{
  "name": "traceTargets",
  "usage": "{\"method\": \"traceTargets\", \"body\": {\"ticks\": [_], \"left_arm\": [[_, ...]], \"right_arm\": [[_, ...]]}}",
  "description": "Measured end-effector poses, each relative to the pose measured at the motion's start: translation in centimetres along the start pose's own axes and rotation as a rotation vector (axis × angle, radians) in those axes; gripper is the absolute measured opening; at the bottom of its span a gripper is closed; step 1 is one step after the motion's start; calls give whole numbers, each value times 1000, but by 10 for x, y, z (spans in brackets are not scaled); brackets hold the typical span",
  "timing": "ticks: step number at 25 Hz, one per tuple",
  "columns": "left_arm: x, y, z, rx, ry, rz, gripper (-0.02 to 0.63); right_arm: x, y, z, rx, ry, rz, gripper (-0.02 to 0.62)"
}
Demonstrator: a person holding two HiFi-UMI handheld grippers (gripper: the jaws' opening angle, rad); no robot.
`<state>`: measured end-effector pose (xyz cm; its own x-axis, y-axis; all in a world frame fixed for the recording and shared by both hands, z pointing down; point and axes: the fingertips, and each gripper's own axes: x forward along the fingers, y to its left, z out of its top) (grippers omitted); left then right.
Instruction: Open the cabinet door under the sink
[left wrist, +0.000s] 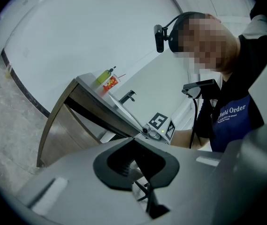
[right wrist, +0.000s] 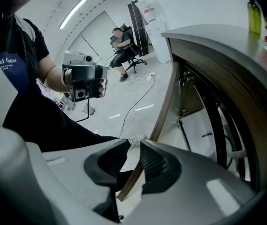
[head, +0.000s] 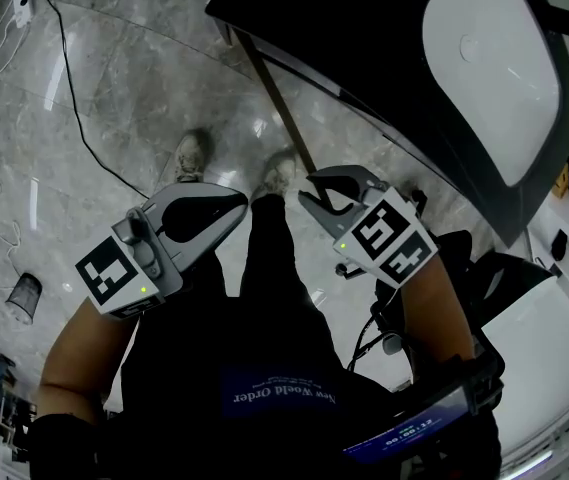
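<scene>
The right gripper (right wrist: 134,146) has its jaws drawn narrow onto the free edge of the cabinet door (head: 276,103). In the head view the door stands swung open, running from that gripper toward 11 o'clock, with the sink (head: 484,68) at 1 o'clock. The left gripper (head: 226,206), at 9 o'clock of the right one, has its jaws together and holds nothing.

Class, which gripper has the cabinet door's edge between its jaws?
The right gripper: the cabinet door edge runs between its jaws; the left gripper holds nothing.
</scene>
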<state>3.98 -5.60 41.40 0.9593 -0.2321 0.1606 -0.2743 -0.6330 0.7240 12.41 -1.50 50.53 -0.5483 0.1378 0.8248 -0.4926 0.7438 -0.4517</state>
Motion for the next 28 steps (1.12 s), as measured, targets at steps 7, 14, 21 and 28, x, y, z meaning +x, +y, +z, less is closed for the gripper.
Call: {"method": "traceTargets", "body": {"ticks": [7, 14, 21, 28], "left_arm": [[-13, 3, 6, 9, -18, 16, 3], [-31, 10, 7, -8, -37, 38, 3], [-23, 11, 0, -14, -18, 29, 3], [-22, 12, -9, -33, -6, 29, 3]], "right_arm": [[50, 69, -13, -64, 88, 208, 78], [-19, -37, 7, 80, -232, -254, 82], [-43, -96, -3, -148, -158, -733, 125], [-41, -113, -9, -329, -26, -953, 265]]}}
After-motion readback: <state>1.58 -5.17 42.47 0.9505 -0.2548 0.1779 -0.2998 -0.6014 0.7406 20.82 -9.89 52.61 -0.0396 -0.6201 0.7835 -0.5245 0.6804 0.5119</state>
